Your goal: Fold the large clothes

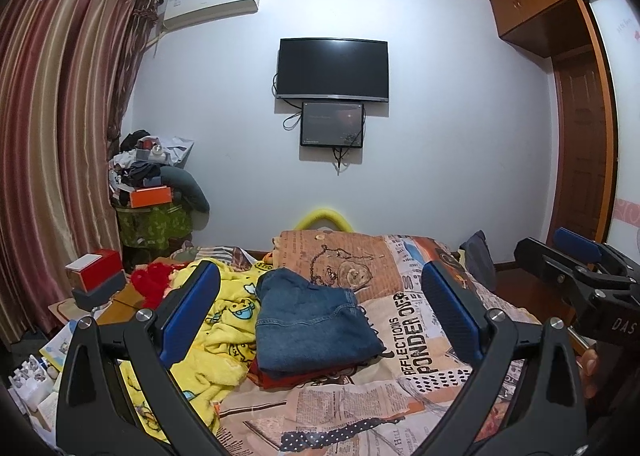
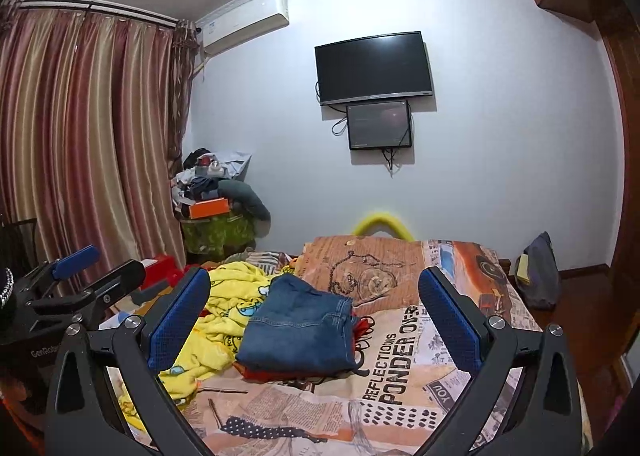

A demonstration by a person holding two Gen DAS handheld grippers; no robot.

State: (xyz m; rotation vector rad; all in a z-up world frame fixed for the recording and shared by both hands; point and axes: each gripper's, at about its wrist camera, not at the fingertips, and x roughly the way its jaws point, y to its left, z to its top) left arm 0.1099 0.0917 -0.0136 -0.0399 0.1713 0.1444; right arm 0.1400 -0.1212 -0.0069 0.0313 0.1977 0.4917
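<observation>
Folded blue jeans (image 1: 316,324) are seen lying on a red garment (image 2: 280,374) on the newsprint-patterned bedspread (image 1: 416,340), beside a yellow blanket (image 1: 224,328); the left gripper (image 1: 320,316) and right gripper (image 2: 314,320) are held above the bed, both spread wide and gripping nothing.

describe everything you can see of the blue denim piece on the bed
The blue denim garment is folded into a thick, roughly rectangular bundle, with stitched seams and a hem visible along its edges. It looks like heavy, slightly faded denim. It lies flat on top of a folded red garment that peeks out beneath it. Both rest on the newspaper-print bedspread, with the crumpled yellow cartoon blanket beside its left edge. Neither gripper touches it; both sets of jaws stand open, apart from it.
</observation>
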